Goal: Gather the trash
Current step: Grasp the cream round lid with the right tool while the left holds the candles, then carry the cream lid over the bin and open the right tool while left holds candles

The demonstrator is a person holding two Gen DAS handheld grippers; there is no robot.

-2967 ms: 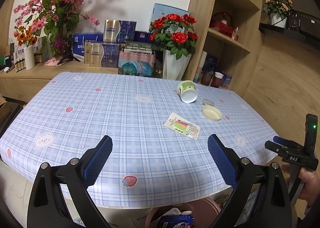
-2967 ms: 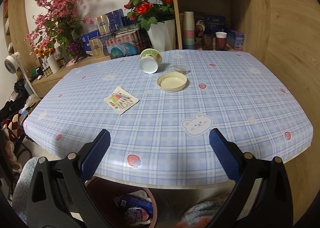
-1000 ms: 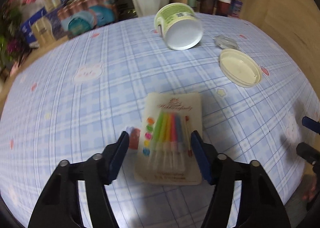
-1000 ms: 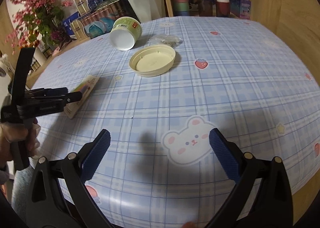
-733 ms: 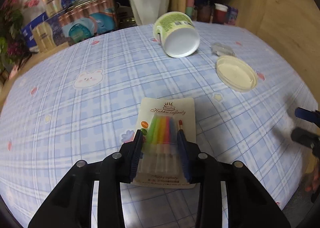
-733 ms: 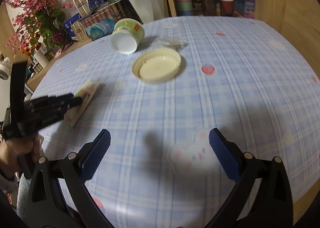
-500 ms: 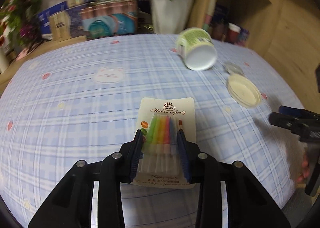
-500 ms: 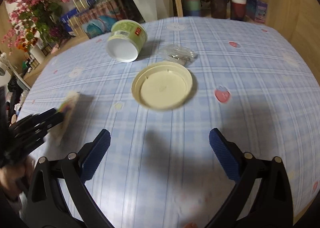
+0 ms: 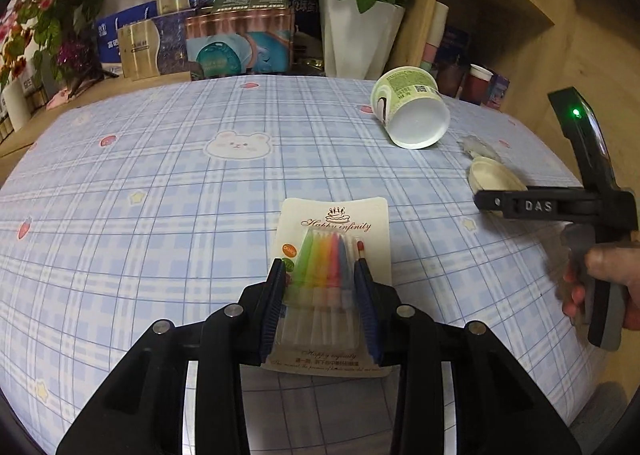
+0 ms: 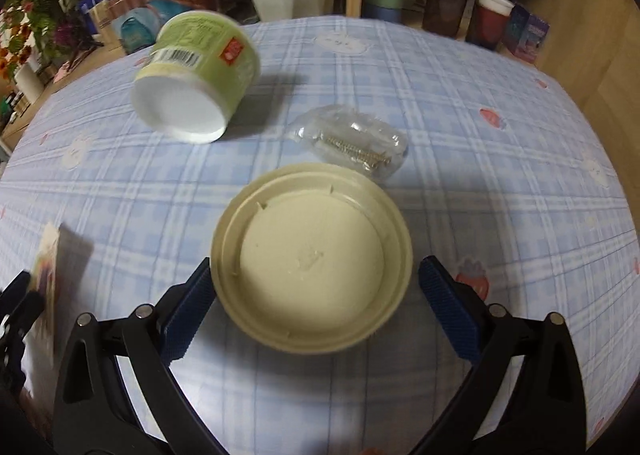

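Nearest the left wrist camera, the left gripper [image 9: 320, 287] has its jaws closed on the candle pack [image 9: 332, 255], pinching the clear blister over the coloured candles from both sides, with the backing card sticking out ahead of the pads. The pack looks very light and thin; the card is likely to flex and the smooth blister could slip, so a hold across the raised blister, as here, seems safer than one on the bare card edge. It appears lifted just off the desk [image 9: 160, 195], though how far I cannot tell.

In the right wrist view, the right gripper [image 10: 316, 299] has its jaws wide open, one on either side of the cream lid [image 10: 312, 259], which lies rim-up on the checked cloth. The left pad seems to be touching or just beside the lid's rim; the right pad stands clear. The lid looks like stiff, light plastic with a round, smooth wall, so it may squirt out if pinched off-centre; a squeeze straight across its widest part should hold it.

Just beyond the lid lies a clear plastic bag [image 10: 352, 143] with a small spring inside, soft and crinkly. Farther back, the green tub [image 10: 196, 83] lies on its side, open mouth toward the camera, light and apt to roll.
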